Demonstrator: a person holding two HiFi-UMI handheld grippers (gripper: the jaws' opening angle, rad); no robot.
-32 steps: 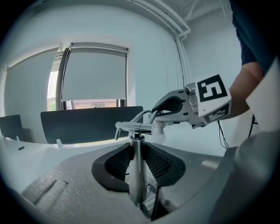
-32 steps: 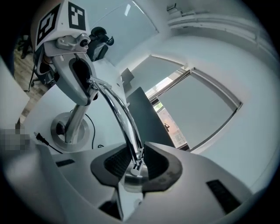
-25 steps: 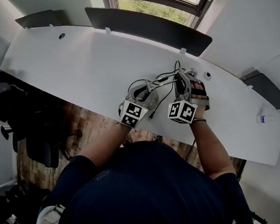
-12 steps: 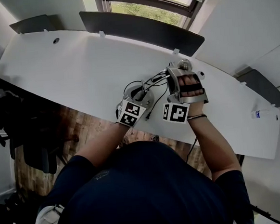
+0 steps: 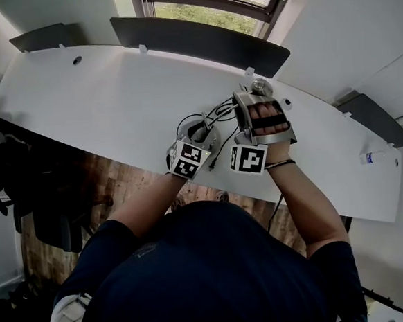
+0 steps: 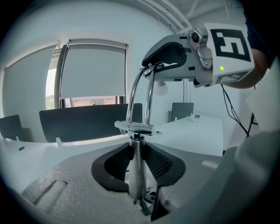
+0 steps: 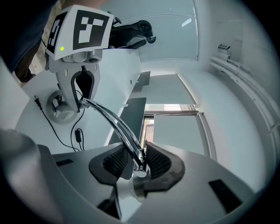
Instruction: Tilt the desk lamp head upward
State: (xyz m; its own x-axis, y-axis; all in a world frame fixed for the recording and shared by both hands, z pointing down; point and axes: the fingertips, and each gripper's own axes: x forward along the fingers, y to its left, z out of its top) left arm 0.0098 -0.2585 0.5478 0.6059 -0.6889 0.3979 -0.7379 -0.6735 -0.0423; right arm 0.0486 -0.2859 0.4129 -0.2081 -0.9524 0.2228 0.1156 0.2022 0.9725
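Observation:
A chrome desk lamp stands on the white desk (image 5: 99, 95). Its round base (image 7: 61, 108) lies under my left gripper (image 5: 201, 134), which is shut on the lamp's upright post (image 6: 136, 162). From the post, two thin chrome rods (image 6: 141, 94) curve up to the lamp head (image 5: 260, 87). My right gripper (image 7: 136, 162) is at that high end of the rods, and its jaws are opening. The rods' end and the head's neck (image 7: 131, 186) lie between its pads without being pressed. In the left gripper view the right gripper (image 6: 192, 57) hangs at the top right.
The lamp's black cable (image 7: 78, 134) with an inline switch trails across the desk beside the base. A dark screen panel (image 5: 192, 43) runs along the desk's far edge under the window. A small bottle (image 5: 369, 157) stands far right. Office chairs (image 5: 48, 203) sit left of the desk.
My right gripper has moved farther across the desk, away from the person, with the lamp head. The left gripper stays on the post.

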